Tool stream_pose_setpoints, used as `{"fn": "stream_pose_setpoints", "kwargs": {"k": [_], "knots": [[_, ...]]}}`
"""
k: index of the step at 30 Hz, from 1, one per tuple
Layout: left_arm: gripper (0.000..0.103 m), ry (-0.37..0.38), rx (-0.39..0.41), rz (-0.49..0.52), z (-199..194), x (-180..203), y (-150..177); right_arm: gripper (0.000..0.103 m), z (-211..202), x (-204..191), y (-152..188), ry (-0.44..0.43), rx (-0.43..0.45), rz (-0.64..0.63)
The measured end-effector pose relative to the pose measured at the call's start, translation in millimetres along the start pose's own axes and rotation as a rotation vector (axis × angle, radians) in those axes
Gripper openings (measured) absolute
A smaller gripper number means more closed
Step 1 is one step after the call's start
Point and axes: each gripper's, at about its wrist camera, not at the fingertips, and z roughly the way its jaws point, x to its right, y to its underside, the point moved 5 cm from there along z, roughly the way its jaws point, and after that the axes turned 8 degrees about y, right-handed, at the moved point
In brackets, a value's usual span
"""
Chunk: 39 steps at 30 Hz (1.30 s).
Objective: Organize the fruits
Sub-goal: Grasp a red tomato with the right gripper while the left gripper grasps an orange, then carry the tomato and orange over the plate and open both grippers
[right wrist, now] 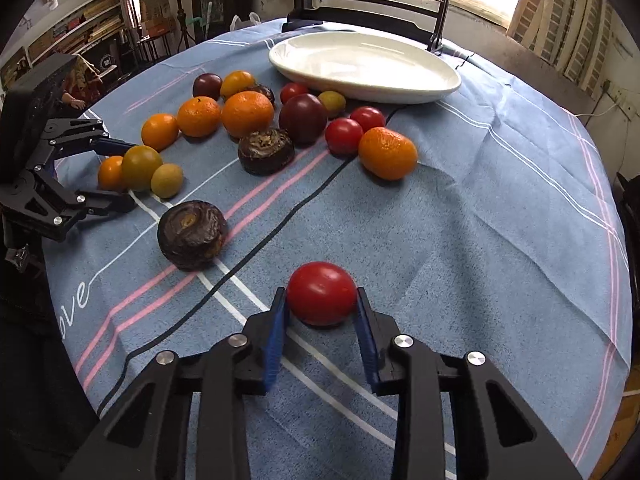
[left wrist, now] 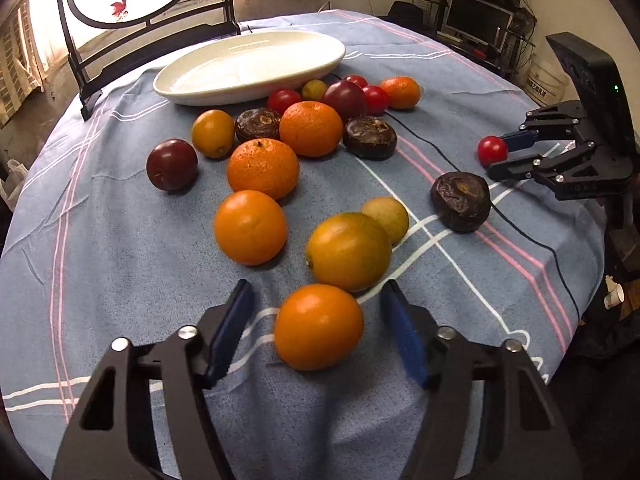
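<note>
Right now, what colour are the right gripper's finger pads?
Blue pads, clearest in the right wrist view.

Red tomato; white plate; blue striped tablecloth.

On the worktop lie six oranges, counting the small one at the far side. There are four red tomatoes, two dark purple plums, three dark brown wrinkled fruits and four yellowish-green fruits of differing sizes. One white oval dish stands behind them.
</note>
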Motion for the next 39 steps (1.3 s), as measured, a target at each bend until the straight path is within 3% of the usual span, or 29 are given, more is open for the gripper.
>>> {"fn": "stream_pose_setpoints", "kwargs": {"k": [2,5,10,15,20,23,27,33,39], "knots": [[0.036,0.008,-0.005,-0.003,-4,-1,0,0.031,-1,0,0,0.002,0.008,-0.006],[0.036,0.053,-0.017,-0.035,-12,-5,0,0.031,-7,3,0,-0.003,0.019,-0.002],[0.036,0.020,0.034,0.010,-33,-5,-21,0.031,-22,11,-18,-0.014,0.067,0.004],[0.037,-0.075,0.197,0.028,-55,-16,-99,0.031,-34,24,-81,0.009,0.189,-0.002],[0.037,-0.188,0.231,-0.151,-36,-60,-181,0.031,-30,48,-159,0.018,0.310,0.068],[0.037,-0.216,0.197,-0.256,-6,-91,-213,0.031,-8,64,-198,0.004,0.316,0.126],[0.037,-0.270,0.142,-0.260,30,-107,-228,0.031,36,73,-227,-0.010,0.252,0.166],[0.037,-0.279,0.096,-0.284,58,-120,-231,0.031,89,78,-243,-0.019,0.164,0.180],[0.040,-0.335,0.111,-0.268,66,-126,-231,0.034,107,75,-248,-0.030,0.137,0.177]]}}
